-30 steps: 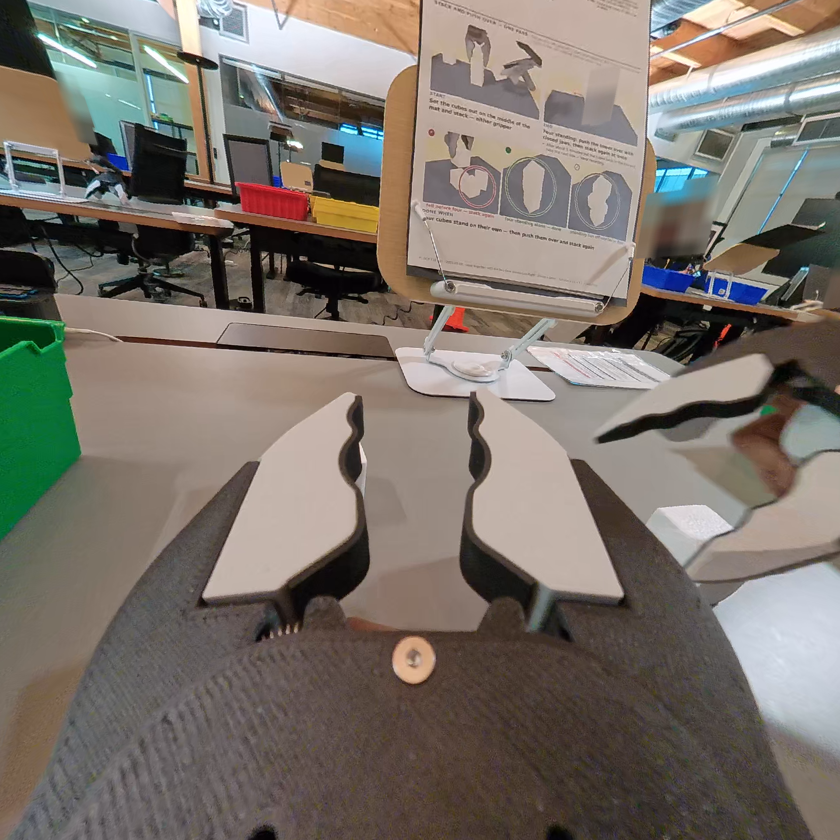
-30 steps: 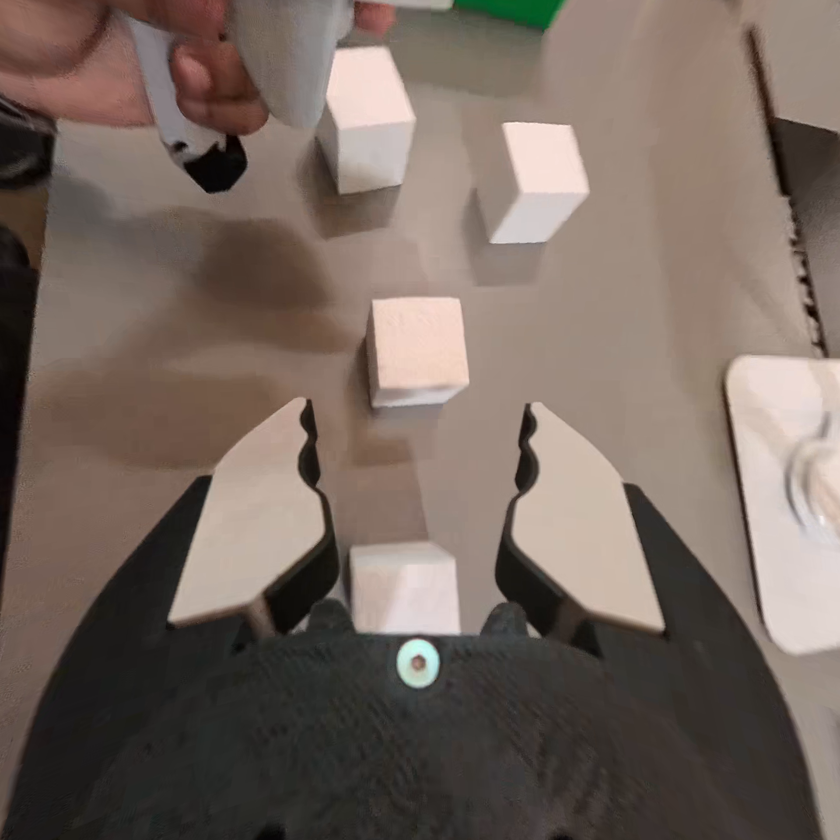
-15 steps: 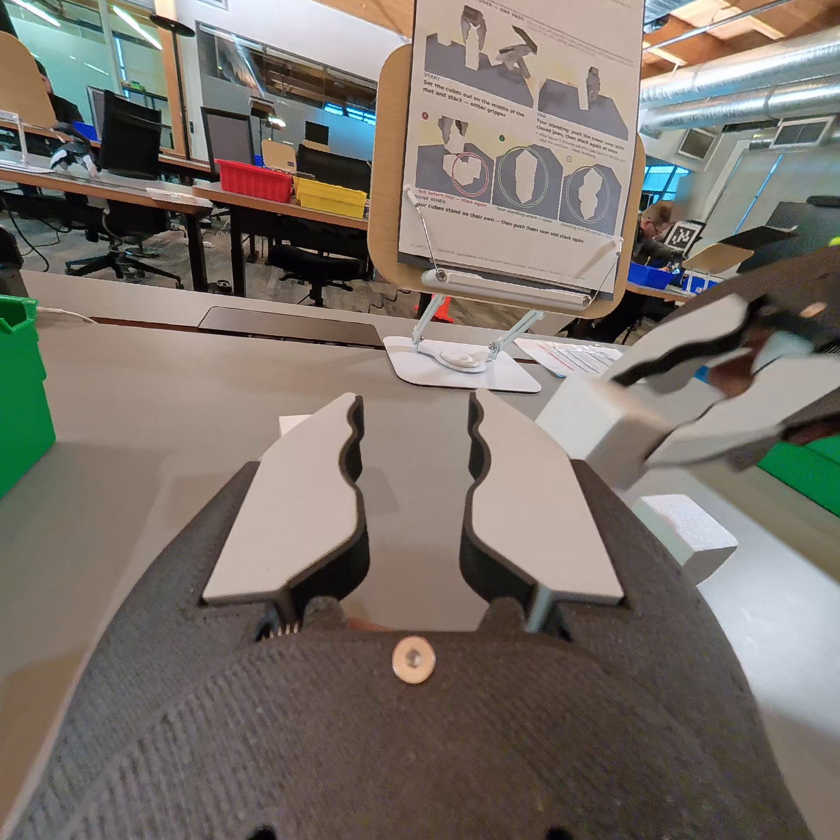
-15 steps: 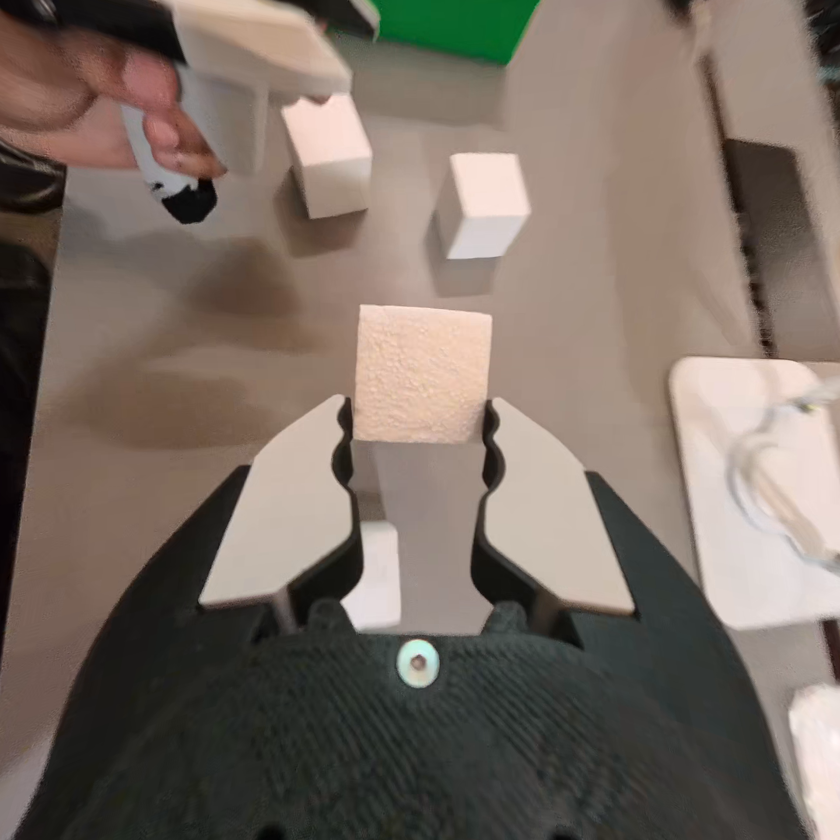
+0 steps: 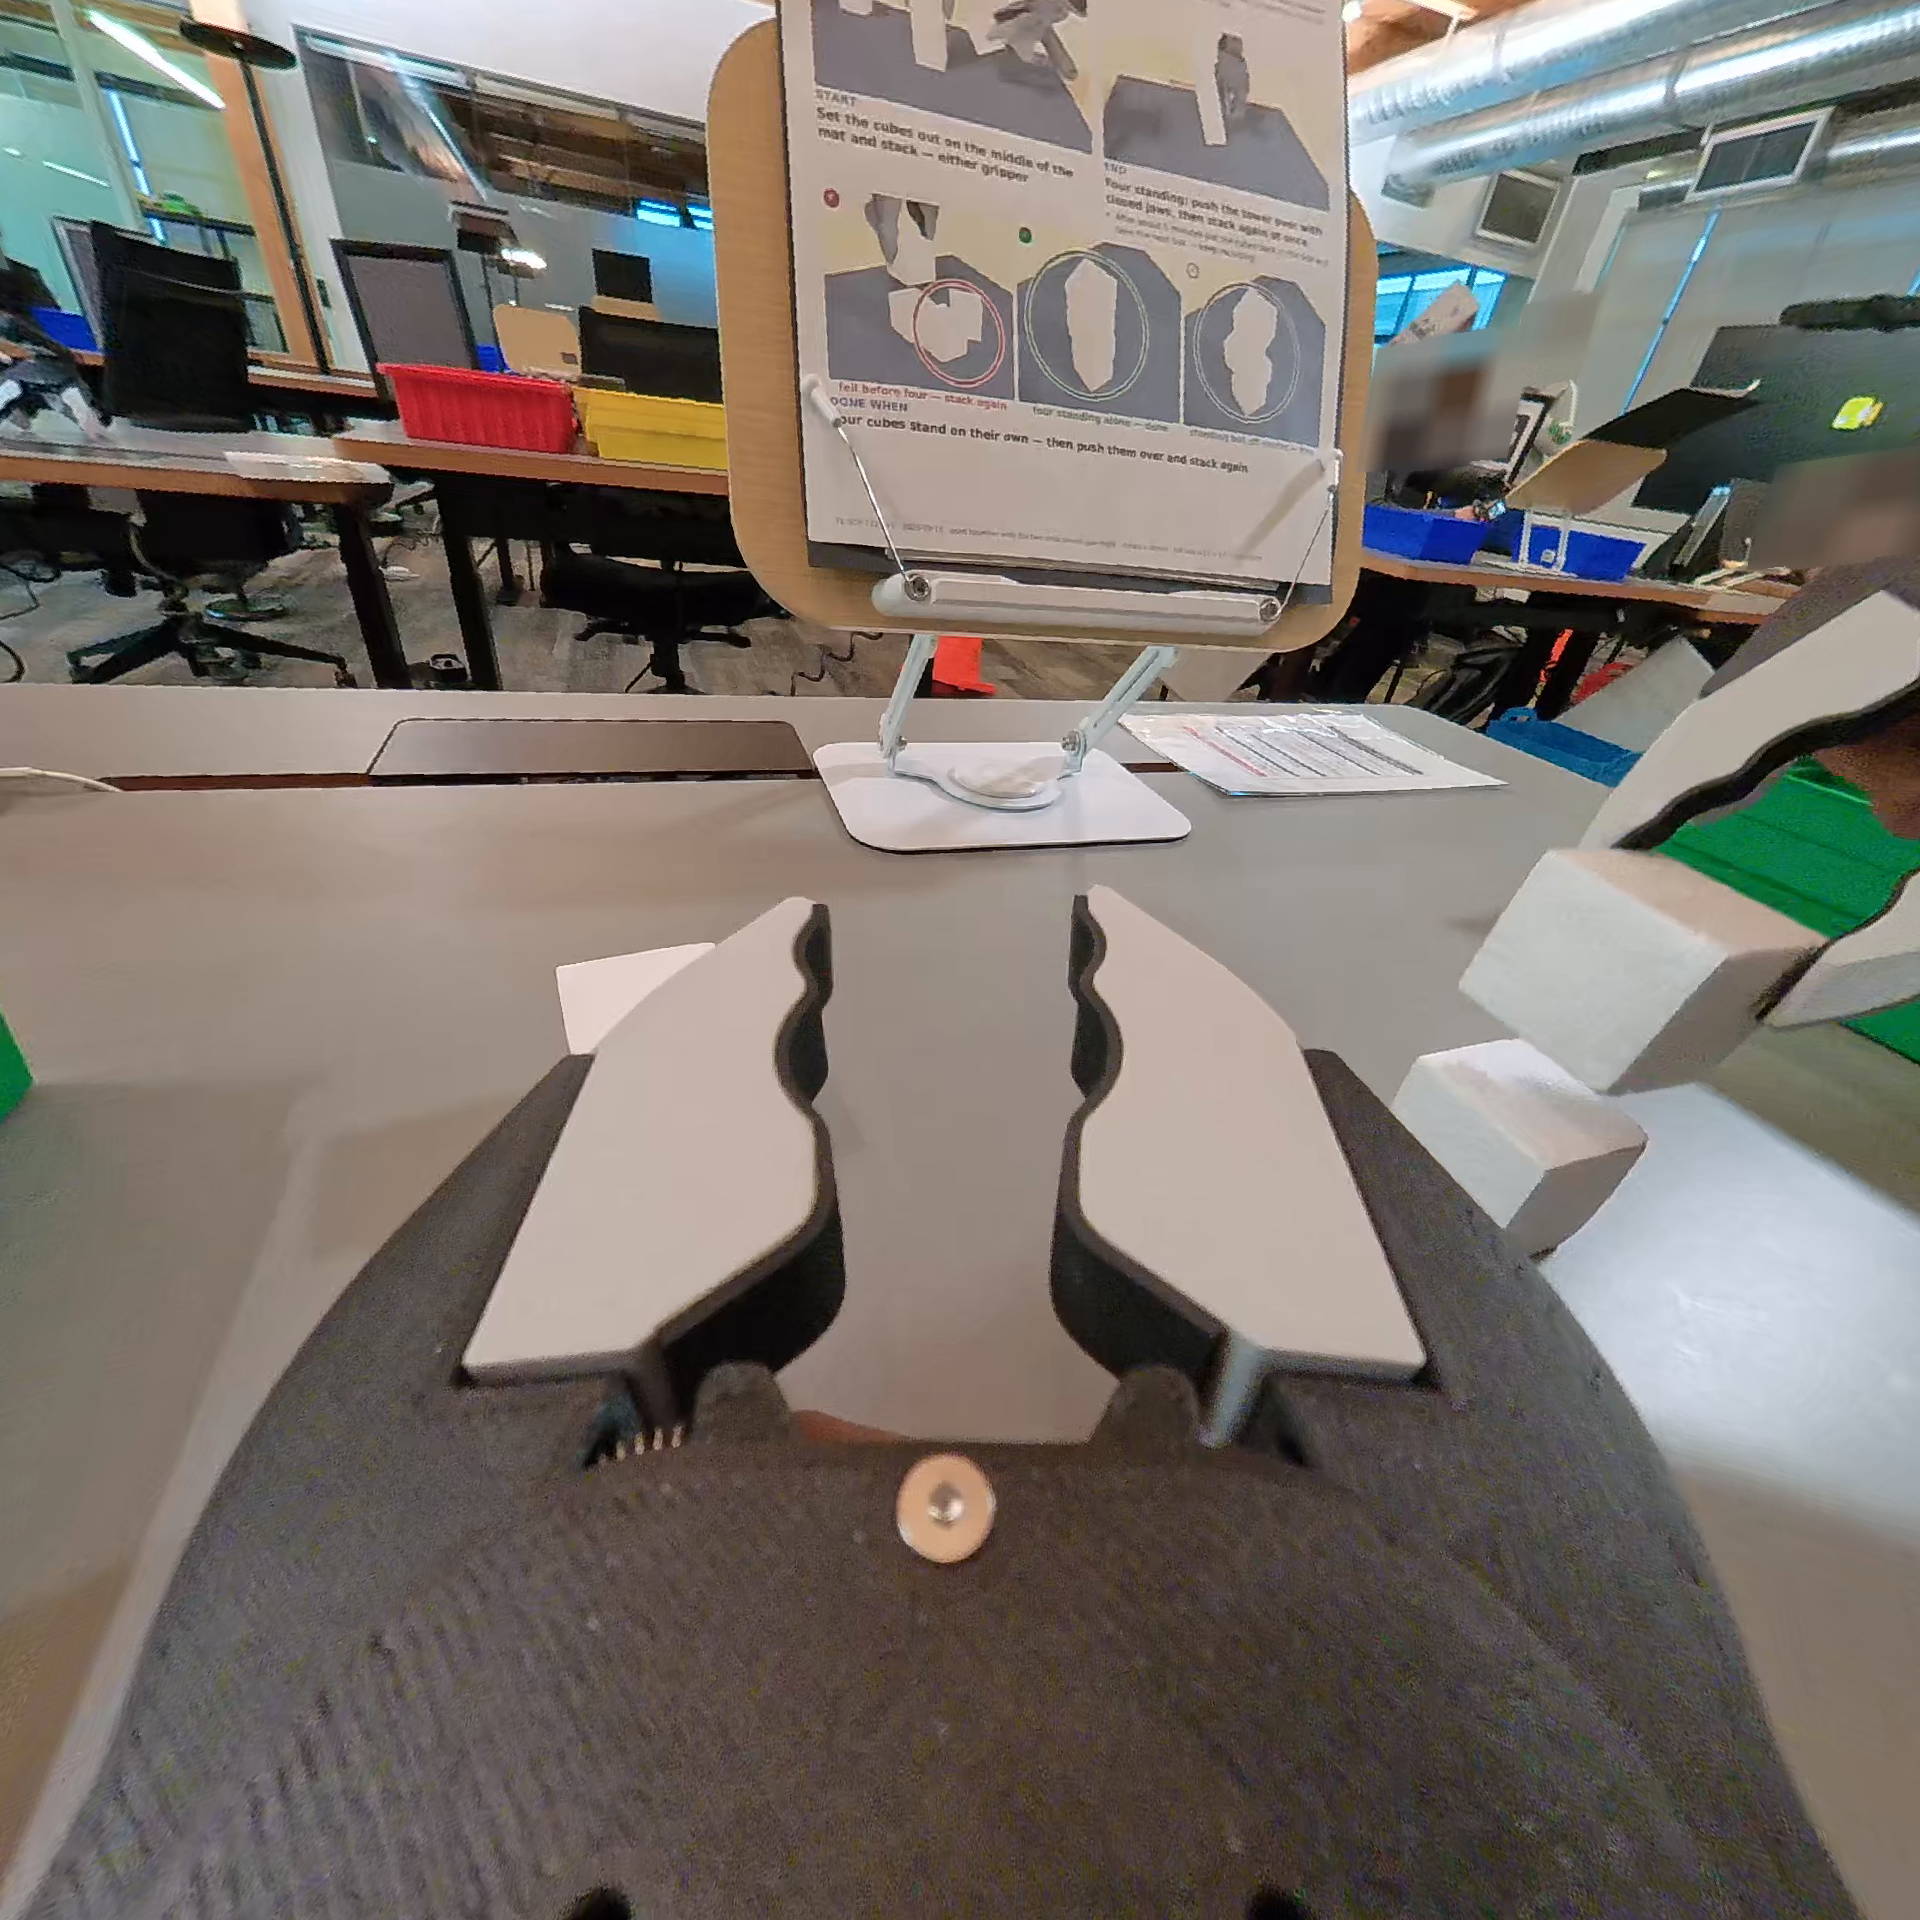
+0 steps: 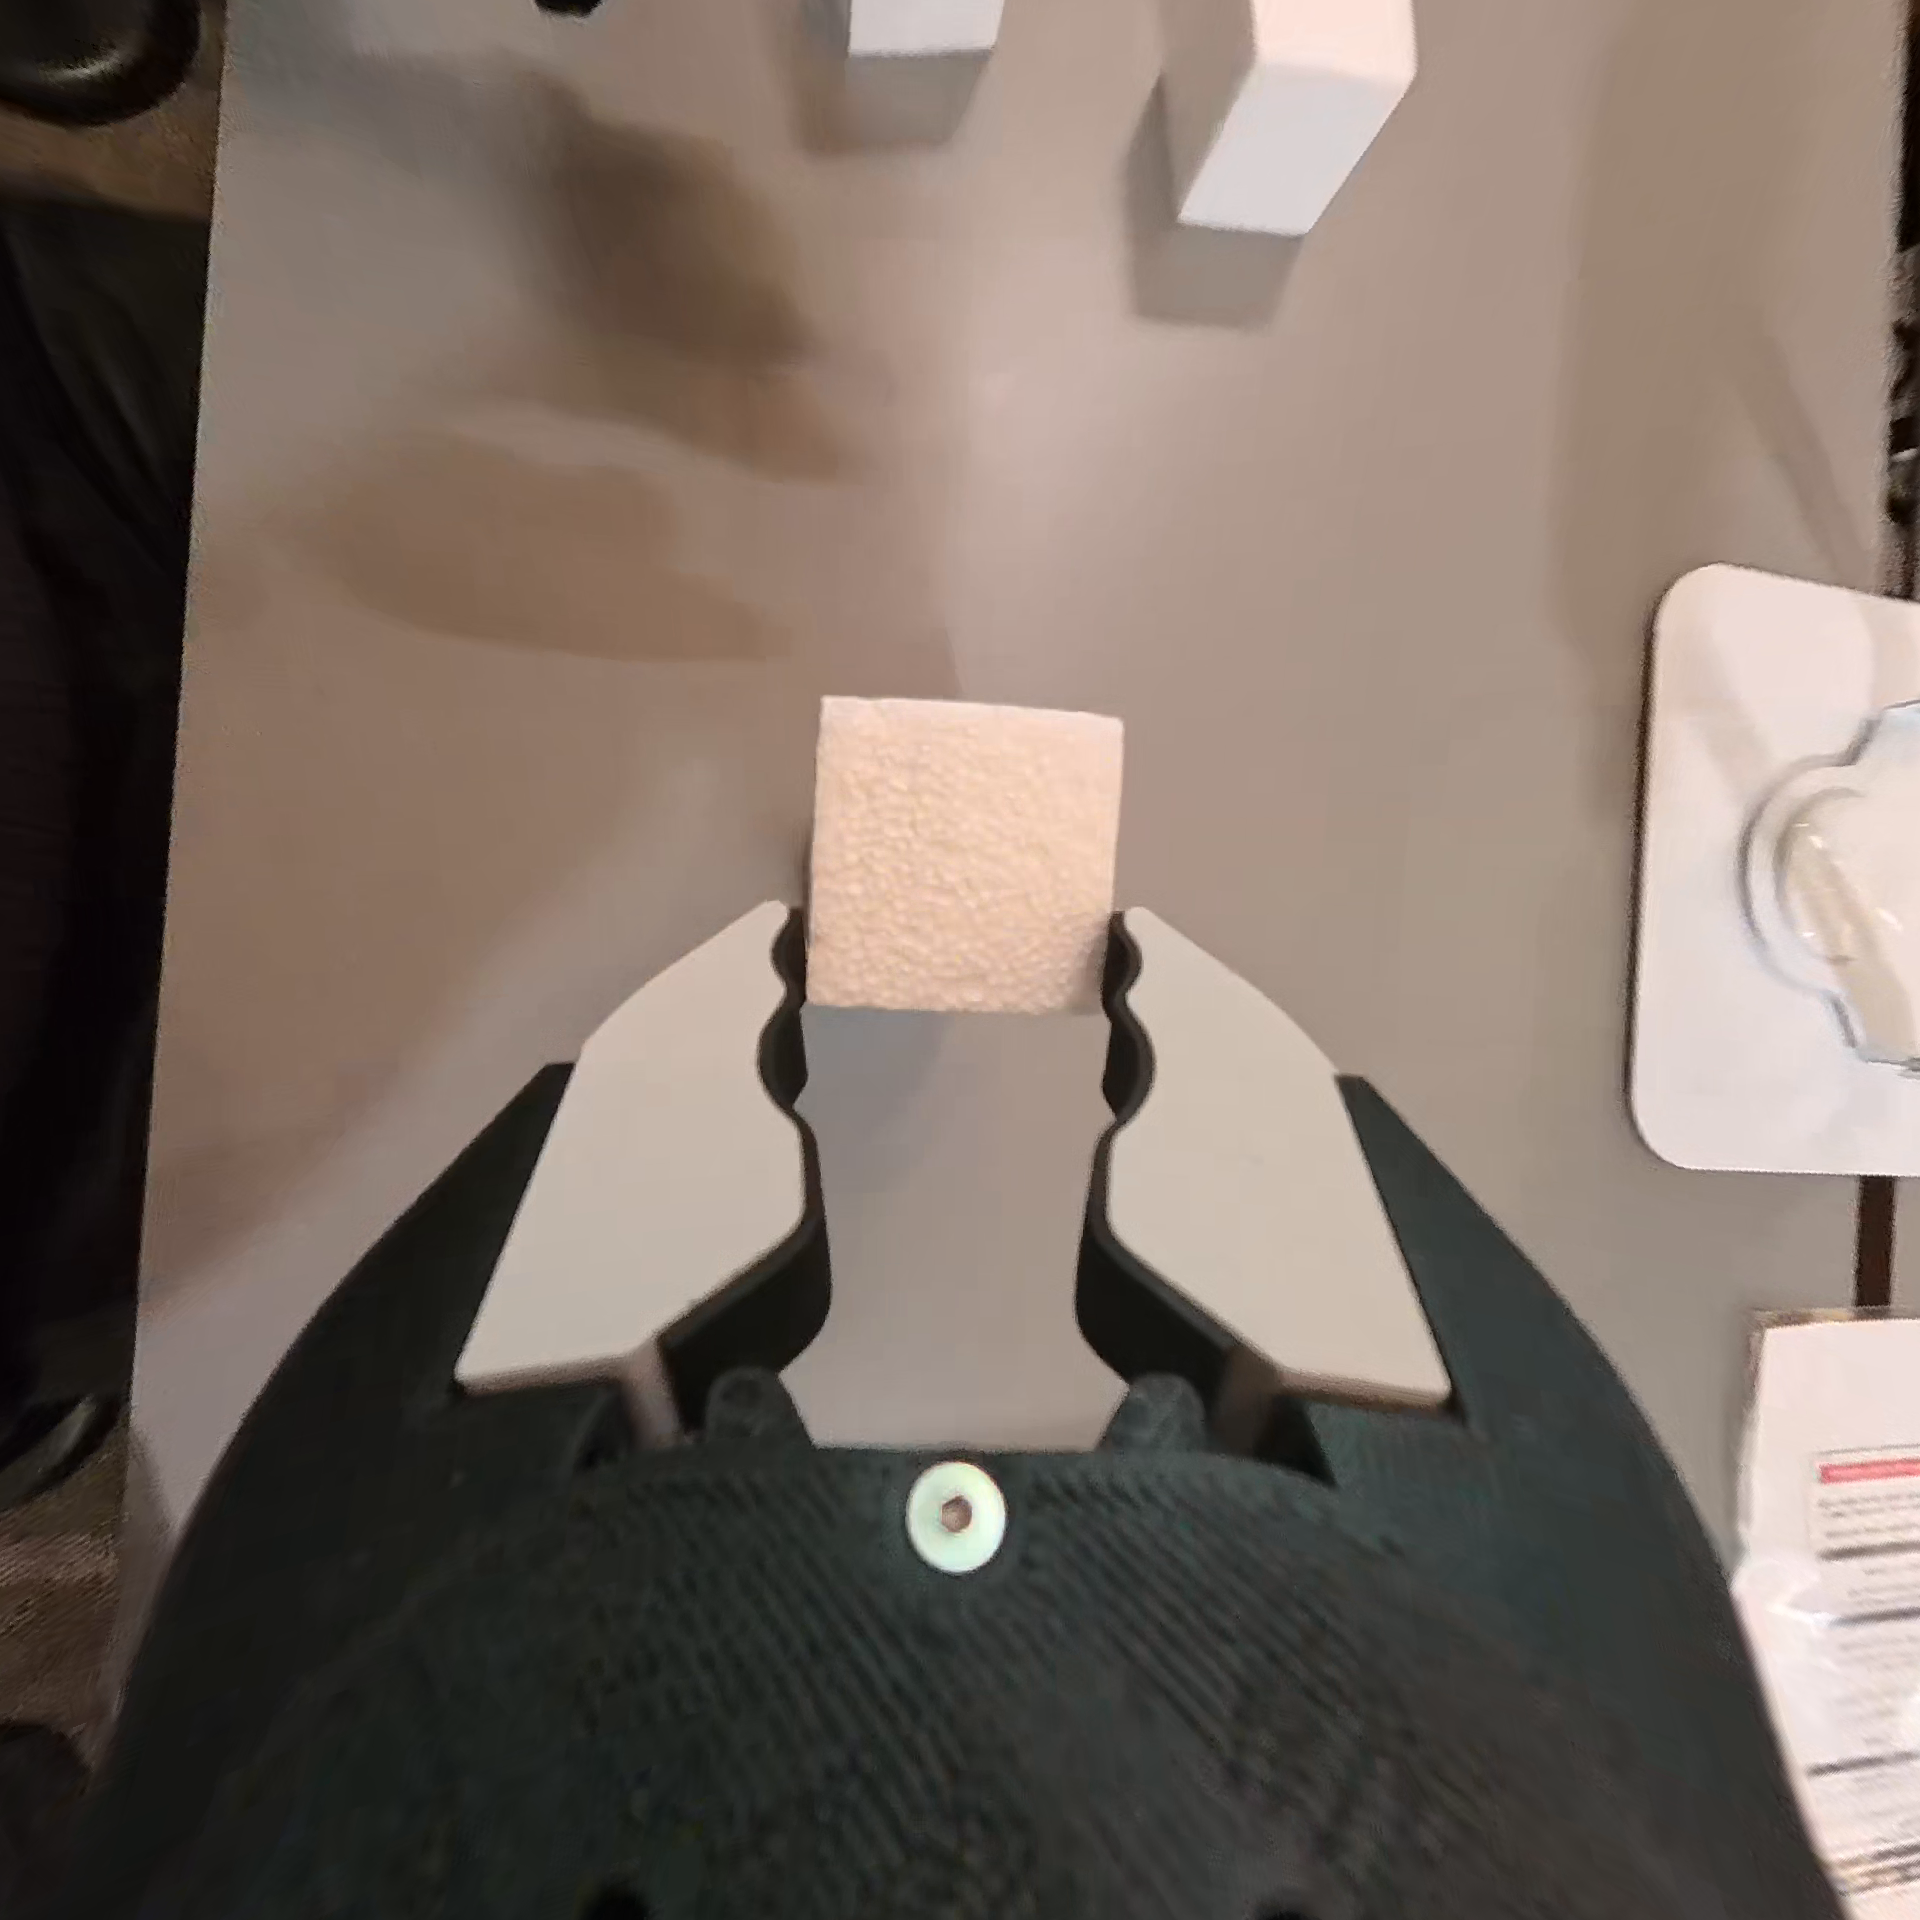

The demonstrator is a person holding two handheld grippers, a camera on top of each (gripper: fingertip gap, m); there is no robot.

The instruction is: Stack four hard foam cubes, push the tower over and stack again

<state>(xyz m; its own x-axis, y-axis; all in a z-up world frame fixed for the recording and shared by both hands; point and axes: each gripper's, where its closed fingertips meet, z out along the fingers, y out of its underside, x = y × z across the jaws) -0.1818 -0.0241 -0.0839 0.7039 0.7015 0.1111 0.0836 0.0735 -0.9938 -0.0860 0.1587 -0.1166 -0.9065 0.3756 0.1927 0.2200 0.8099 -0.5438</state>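
Several white foam cubes are on the grey table. My right gripper (image 6: 961,925) is shut on one cube (image 6: 966,852) and holds it in the air. In the left wrist view this held cube (image 5: 1621,956) hangs tilted just above and to the right of another cube (image 5: 1507,1132) that rests on the table. Two more cubes (image 6: 914,52) (image 6: 1299,104) lie apart at the top of the right wrist view. My left gripper (image 5: 951,914) is open and empty, low over the table. One cube (image 5: 623,987) shows partly behind its left finger.
A document stand (image 5: 1039,312) with a white base (image 5: 997,800) (image 6: 1787,883) stands at the table's back. A bagged paper sheet (image 5: 1309,748) lies beside it. A green bin (image 5: 1818,842) is at the right, and another green bin's corner (image 5: 8,1060) at the left edge. There is about 20 centimetres between the tips of the two grippers.
My right gripper closed on a cube, lifted it and carried it toward the cube at the right of the left wrist view. My left gripper stayed open and left the right wrist view.
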